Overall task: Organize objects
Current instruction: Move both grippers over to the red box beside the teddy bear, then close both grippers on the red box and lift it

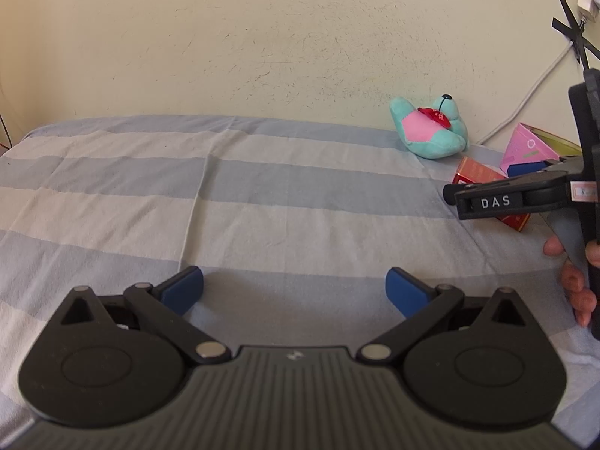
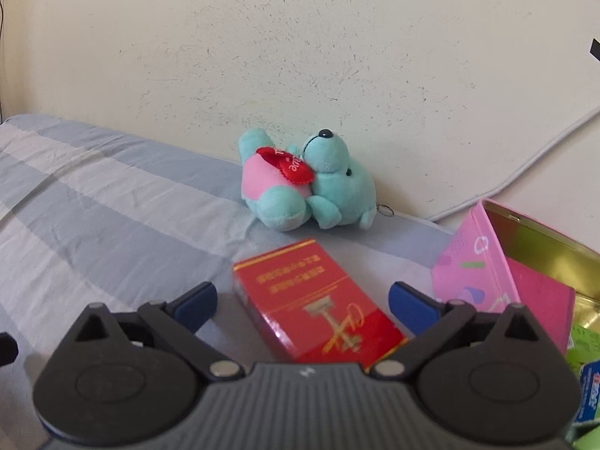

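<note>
A red box (image 2: 318, 300) with gold print lies flat on the striped bed sheet (image 2: 93, 206). My right gripper (image 2: 302, 296) is open, and the box sits between its blue pads (image 2: 198, 300) without touching either. Behind the box, a teal plush bear (image 2: 311, 183) with a pink belly and a red heart lies against the wall. In the left wrist view my left gripper (image 1: 294, 285) is open over bare sheet with nothing between its fingers. At that view's right edge are the bear (image 1: 431, 127), the red box (image 1: 476, 172) and a finger of the right gripper (image 1: 487, 200).
An open pink tin (image 2: 472, 262) with a gold inside stands right of the red box, with a pink item (image 2: 543, 300) and other packets by it. A white cable (image 2: 525, 172) runs down the wall. A hand (image 1: 577, 288) holds the right gripper's handle.
</note>
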The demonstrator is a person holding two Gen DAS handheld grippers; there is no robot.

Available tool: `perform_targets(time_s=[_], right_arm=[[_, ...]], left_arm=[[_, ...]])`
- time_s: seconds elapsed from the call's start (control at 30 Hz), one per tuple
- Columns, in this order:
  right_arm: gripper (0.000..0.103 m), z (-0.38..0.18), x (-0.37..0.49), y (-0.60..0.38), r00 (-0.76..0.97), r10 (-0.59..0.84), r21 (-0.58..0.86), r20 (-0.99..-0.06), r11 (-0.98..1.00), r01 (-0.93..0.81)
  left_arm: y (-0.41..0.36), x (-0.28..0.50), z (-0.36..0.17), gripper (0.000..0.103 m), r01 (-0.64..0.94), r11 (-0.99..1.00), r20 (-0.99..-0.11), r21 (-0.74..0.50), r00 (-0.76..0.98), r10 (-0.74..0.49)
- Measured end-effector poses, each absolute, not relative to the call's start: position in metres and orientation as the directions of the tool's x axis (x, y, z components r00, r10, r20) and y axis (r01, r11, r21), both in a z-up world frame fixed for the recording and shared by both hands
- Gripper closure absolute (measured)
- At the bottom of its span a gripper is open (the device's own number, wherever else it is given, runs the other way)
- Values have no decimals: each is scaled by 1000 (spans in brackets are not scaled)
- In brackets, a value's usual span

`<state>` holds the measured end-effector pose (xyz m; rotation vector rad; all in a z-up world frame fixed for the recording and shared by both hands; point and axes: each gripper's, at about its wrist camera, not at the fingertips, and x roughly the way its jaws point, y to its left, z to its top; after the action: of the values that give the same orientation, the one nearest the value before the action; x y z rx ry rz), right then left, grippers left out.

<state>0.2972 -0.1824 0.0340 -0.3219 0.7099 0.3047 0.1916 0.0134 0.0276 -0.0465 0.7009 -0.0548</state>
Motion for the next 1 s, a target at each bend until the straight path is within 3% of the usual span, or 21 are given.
perform_targets(time_s=[0.07, 0.13, 0.3, 0.53, 0.77, 0.9, 1.0], right_arm=[[8, 35, 300, -182, 710, 168, -175, -684, 907, -384], [25, 37, 301, -187, 676, 216, -102, -705, 912, -397], [37, 39, 275, -186, 692, 224, -140, -686, 893, -428], [37, 41, 194, -191, 710, 301, -166, -637, 845, -507], [39, 46, 111, -227, 669, 386, -60, -635, 839, -541], [24, 46, 85, -259, 669, 382, 11, -637, 873, -488], [22, 46, 72, -275, 694, 356, -1, -625, 890, -457]], left_arm=[[13, 191, 28, 0, 35, 998, -643, -61, 763, -66], [13, 191, 28, 0, 34, 998, -643, -62, 763, -66], [13, 191, 28, 0, 35, 997, -643, -64, 763, -67], [11, 193, 27, 0, 38, 997, -643, -60, 763, -68], [8, 192, 27, 0, 48, 998, -641, -50, 764, -69], [5, 191, 26, 0, 64, 997, -642, -35, 763, -71], [4, 192, 26, 0, 68, 997, -642, -34, 763, -74]])
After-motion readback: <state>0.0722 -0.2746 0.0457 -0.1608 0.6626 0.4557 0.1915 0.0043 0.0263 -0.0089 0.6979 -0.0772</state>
